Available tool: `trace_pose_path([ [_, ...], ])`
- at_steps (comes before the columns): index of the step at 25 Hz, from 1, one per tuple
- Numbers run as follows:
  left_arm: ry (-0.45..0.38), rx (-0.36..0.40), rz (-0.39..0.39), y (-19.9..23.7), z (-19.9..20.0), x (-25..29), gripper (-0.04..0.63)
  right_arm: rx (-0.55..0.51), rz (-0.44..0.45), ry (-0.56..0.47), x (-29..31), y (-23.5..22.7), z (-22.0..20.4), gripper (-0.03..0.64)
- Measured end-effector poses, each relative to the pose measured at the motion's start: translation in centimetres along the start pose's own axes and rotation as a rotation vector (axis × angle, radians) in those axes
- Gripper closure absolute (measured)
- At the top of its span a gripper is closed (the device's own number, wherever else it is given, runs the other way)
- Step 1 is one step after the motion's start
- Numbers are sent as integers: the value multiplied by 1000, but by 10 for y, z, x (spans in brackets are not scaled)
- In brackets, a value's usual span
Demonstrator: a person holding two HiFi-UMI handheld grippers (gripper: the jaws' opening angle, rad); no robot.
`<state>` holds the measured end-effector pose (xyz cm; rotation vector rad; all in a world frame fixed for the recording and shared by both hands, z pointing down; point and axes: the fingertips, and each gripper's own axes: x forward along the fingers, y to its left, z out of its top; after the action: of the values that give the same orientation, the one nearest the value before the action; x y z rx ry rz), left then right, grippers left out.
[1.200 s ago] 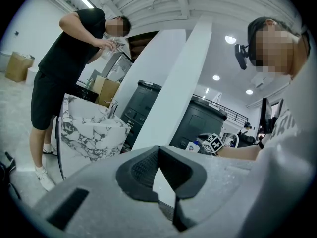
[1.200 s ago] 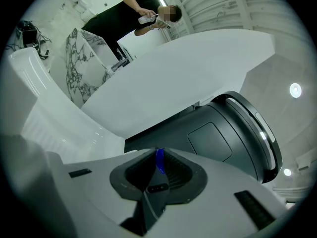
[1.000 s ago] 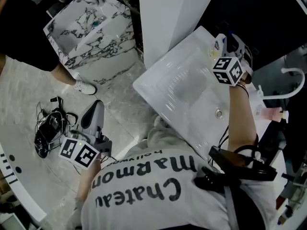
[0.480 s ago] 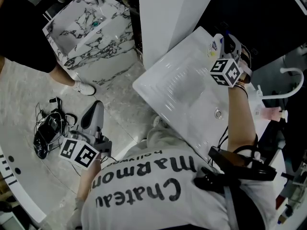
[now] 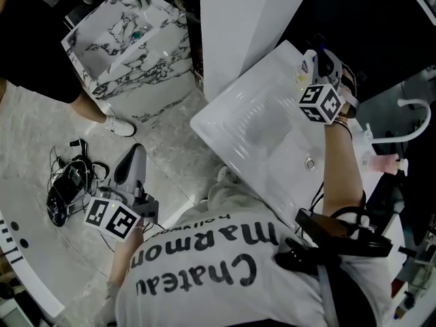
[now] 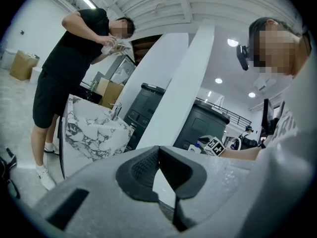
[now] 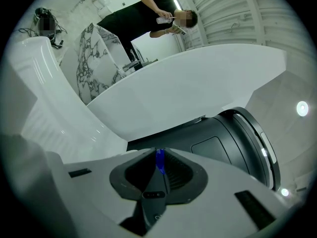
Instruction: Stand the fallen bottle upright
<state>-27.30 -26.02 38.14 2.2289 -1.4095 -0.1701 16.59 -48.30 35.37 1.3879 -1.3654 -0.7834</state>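
A small bottle (image 5: 304,67) with a white, yellow and purple label lies at the far corner of the white basin top (image 5: 252,135). My right gripper (image 5: 319,56) reaches over that corner and is shut on it. In the right gripper view only a thin blue edge (image 7: 159,160) and a dark wedge show between the pads of that gripper (image 7: 158,155); the rest of the bottle is hidden. My left gripper (image 5: 136,150) hangs low over the floor at the left, far from the basin. Its tips (image 6: 158,148) meet with nothing between them.
A marble-patterned sink cabinet (image 5: 129,53) stands at the upper left, with a person (image 5: 27,53) beside it. A tall white panel (image 5: 238,19) rises behind the basin. Cables (image 5: 68,182) lie on the floor. A white tap (image 5: 415,104) and a pink bottle (image 5: 385,161) are at the right.
My right gripper has rolled slightly and shifted a touch toward the left over the basin corner. The left gripper has stayed where it was.
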Motion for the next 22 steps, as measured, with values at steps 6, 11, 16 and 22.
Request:
trace_pose_path([
  [6, -3, -6, -2, 3, 2, 2, 581, 20, 1, -6, 0, 0, -3, 569],
  [11, -8, -12, -2, 5, 4, 3, 581, 45, 23, -18, 0, 1, -1, 569],
  [16, -11, -13, -6, 5, 7, 4, 581, 48, 43, -13, 0, 3, -3, 569],
  [22, -22, -17, -7, 5, 8, 5, 581, 54, 58, -25, -1, 5, -3, 569],
])
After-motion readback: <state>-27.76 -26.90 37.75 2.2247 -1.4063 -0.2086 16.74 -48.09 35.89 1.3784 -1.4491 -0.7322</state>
